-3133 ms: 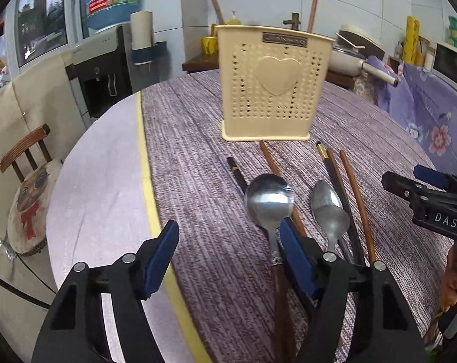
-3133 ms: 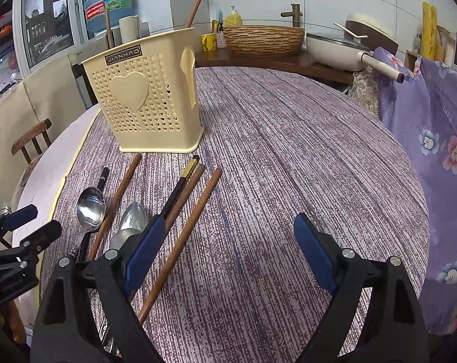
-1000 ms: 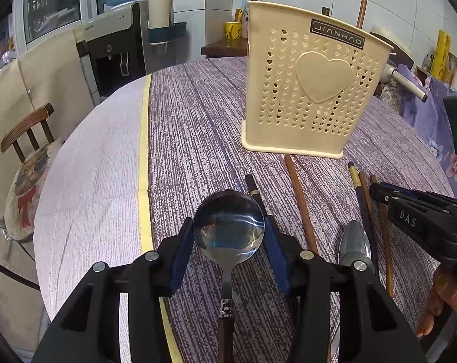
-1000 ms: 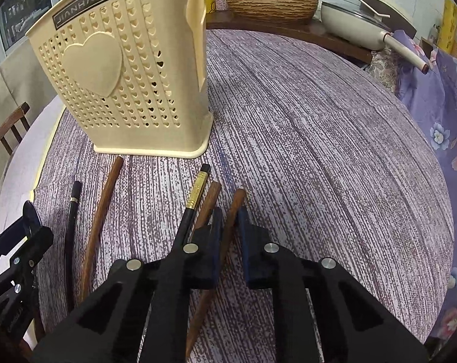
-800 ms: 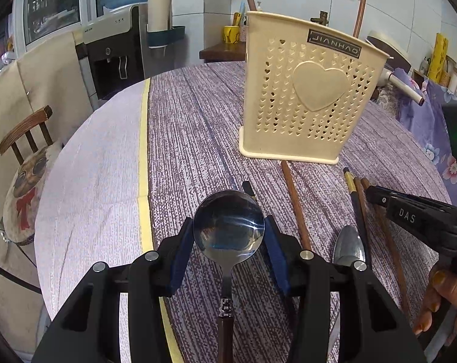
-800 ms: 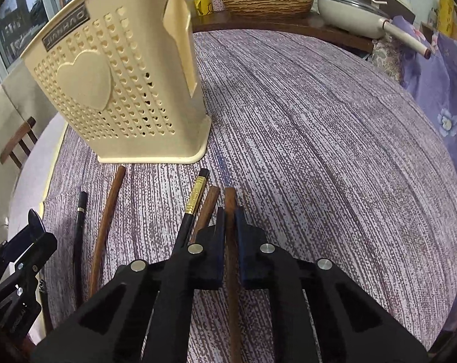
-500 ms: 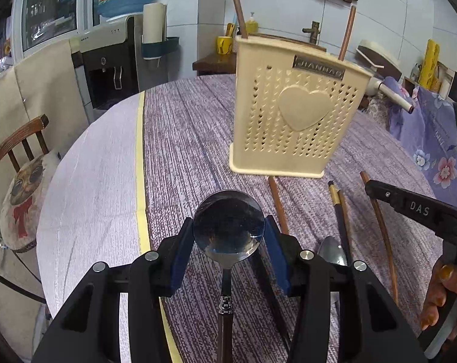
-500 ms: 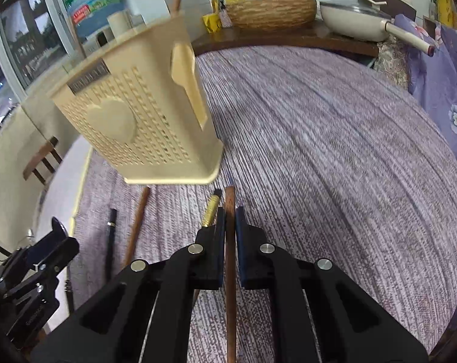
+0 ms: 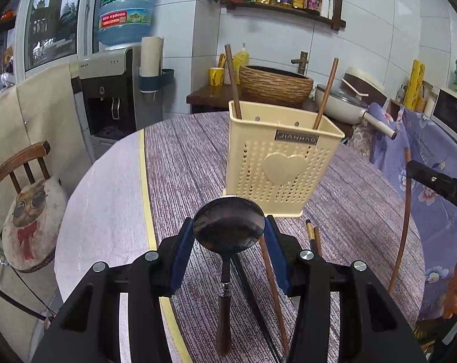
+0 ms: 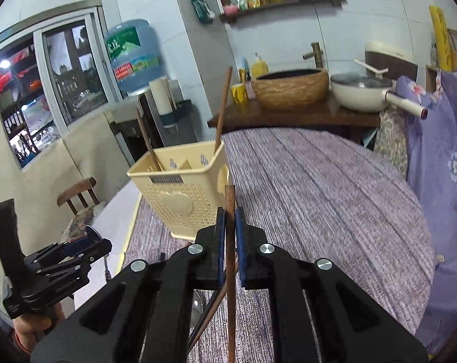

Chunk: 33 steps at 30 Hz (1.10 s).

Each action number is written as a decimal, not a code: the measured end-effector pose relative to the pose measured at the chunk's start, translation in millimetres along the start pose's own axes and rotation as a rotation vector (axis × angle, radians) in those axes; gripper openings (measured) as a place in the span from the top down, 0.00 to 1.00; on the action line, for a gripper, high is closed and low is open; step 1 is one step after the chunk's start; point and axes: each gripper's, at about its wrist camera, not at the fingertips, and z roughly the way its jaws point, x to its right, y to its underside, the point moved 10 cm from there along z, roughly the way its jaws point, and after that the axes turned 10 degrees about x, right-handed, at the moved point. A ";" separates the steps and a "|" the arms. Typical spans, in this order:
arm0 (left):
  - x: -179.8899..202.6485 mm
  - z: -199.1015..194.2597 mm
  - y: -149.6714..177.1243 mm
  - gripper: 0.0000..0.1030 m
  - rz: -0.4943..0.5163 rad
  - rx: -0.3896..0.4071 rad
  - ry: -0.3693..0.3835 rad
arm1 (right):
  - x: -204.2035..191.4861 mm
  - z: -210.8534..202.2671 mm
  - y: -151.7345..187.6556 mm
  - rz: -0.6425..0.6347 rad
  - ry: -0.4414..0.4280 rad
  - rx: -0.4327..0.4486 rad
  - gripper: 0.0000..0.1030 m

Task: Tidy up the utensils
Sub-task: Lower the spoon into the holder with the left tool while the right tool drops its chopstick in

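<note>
Spoon [image 9: 228,231] and chopstick [image 10: 230,242] now aloft — left gripper [image 9: 228,242] clamping one; right gripper [image 10: 230,236] the other

1. Your spoon [image 9: 228,231], steel bowl and brown handle, sat lifted, bowl facing up.
2. Your brown chopstick [image 10: 230,260] was raised.
3. The cream holder [image 9: 277,163] stood upright, holding two chopsticks [image 9: 233,81].

The left gripper [image 9: 228,236] is raised and tilted downward, its blue pads clamped on a spoon's bowl [image 9: 228,227]. The right gripper [image 10: 230,227] is also aloft, jaws nearly together, pinching a wooden chopstick [image 10: 230,242] upright between the pads.
</note>
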 end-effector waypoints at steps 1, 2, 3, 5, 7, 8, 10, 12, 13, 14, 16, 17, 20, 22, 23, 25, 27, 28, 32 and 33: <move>-0.2 -2.1 -3.7 0.55 0.002 0.010 -0.003 | -1.2 -5.4 -5.2 -0.006 -0.005 0.014 0.92; 0.9 -4.6 -5.9 0.55 0.004 0.018 -0.006 | -3.2 -9.9 -9.4 -0.009 -0.010 0.023 0.92; 0.7 -5.9 -7.7 0.55 0.004 0.025 -0.008 | -5.1 -13.1 -11.8 -0.010 -0.018 0.028 0.92; 0.4 -7.6 -11.1 0.55 0.000 0.033 -0.008 | -6.1 -17.6 -14.0 -0.009 -0.029 0.032 0.92; -0.3 -8.5 -13.0 0.55 -0.003 0.034 -0.004 | -6.5 -19.6 -15.1 -0.003 -0.038 0.030 0.92; -0.9 -9.2 -13.9 0.55 -0.006 0.034 -0.001 | -7.1 -19.8 -15.3 0.002 -0.044 0.029 0.92; -1.1 -10.4 -15.5 0.55 -0.007 0.037 0.003 | -8.4 -22.2 -17.0 0.006 -0.056 0.028 0.92; -0.7 -11.4 -17.5 0.55 -0.006 0.039 0.005 | -9.4 -23.8 -18.7 0.001 -0.060 0.031 0.92; -0.5 -11.7 -18.5 0.55 -0.008 0.040 0.007 | -9.7 -23.6 -19.0 -0.001 -0.064 0.032 0.92; -0.5 -12.4 -19.2 0.55 -0.009 0.042 0.009 | -10.8 -24.6 -20.5 -0.001 -0.071 0.032 0.92; -0.6 -13.9 -21.1 0.55 -0.009 0.045 0.013 | -11.7 -26.3 -22.5 -0.001 -0.077 0.036 0.92; -0.5 -14.4 -22.1 0.55 -0.008 0.048 0.014 | -12.3 -27.2 -24.4 -0.007 -0.077 0.039 0.92; -1.3 -15.6 -25.9 0.55 -0.007 0.054 0.017 | -13.7 -28.8 -27.6 -0.019 -0.078 0.047 0.92; -0.8 -16.6 -28.4 0.55 -0.006 0.057 0.021 | -14.5 -28.5 -29.0 -0.026 -0.080 0.048 0.92; -0.1 -16.8 -29.8 0.55 -0.006 0.058 0.024 | -15.0 -28.9 -29.1 -0.028 -0.081 0.050 0.92; 0.9 -17.7 -32.9 0.55 -0.003 0.062 0.028 | -16.8 -28.6 -31.9 -0.035 -0.083 0.053 0.92; 0.4 -19.1 -36.1 0.55 0.004 0.067 0.032 | -19.1 -27.8 -35.4 -0.037 -0.089 0.055 0.92; 1.2 -19.9 -39.3 0.55 0.007 0.071 0.037 | -20.5 -27.6 -37.8 -0.038 -0.094 0.057 0.92; 5.4 -24.6 -54.6 0.55 -0.007 0.080 0.082 | -28.7 -28.6 -55.3 -0.048 -0.112 0.083 0.92; 6.5 -26.1 -61.0 0.55 -0.010 0.085 0.092 | -31.1 -28.3 -60.5 -0.053 -0.118 0.090 0.92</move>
